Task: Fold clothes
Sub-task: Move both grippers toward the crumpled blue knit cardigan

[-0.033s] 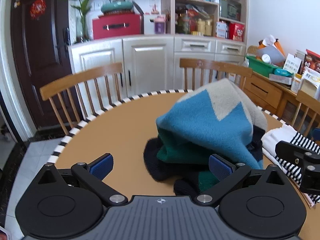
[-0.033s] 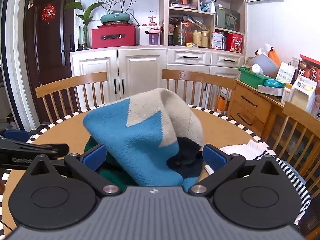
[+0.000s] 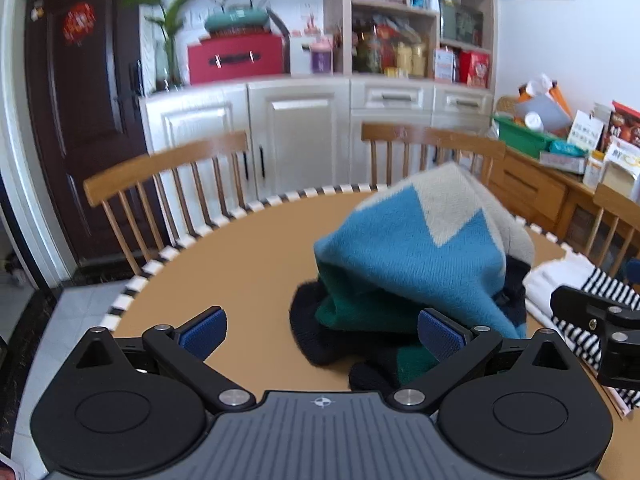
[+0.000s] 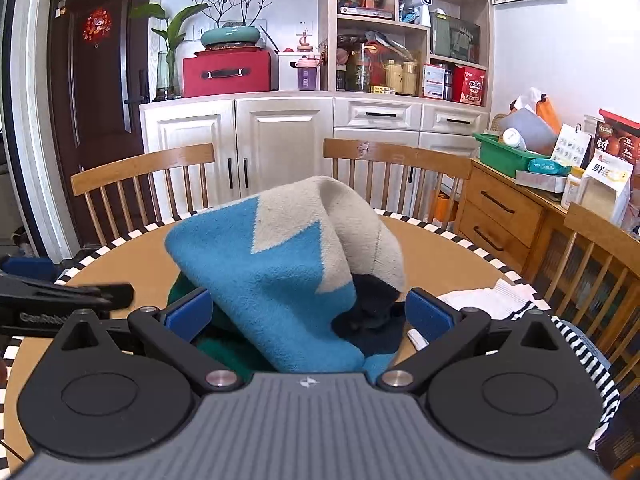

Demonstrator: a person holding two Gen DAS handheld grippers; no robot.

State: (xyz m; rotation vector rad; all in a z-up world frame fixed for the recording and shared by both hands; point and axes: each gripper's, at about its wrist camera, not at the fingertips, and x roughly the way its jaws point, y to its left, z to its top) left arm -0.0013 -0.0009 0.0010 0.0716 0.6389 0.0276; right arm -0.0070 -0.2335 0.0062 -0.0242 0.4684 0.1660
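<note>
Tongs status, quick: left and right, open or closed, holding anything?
Left tongs: open, holding nothing; the sweater lies just ahead on the table.
Right tongs: open, sweater bunched between the pads, not clamped.

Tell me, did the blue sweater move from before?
No. The blue sweater sits heaped in the same spot on the round table, in front of the same wooden chair.

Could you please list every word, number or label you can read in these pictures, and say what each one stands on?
"GenRobo", cut off at the edge: on the left tool, in the right wrist view.
"鲜": on the white carton on the sideboard.
"75": on the red-brown box behind it.
Shelf boxes, the white card and the door ornament carry print too small or blurred to read.
</note>
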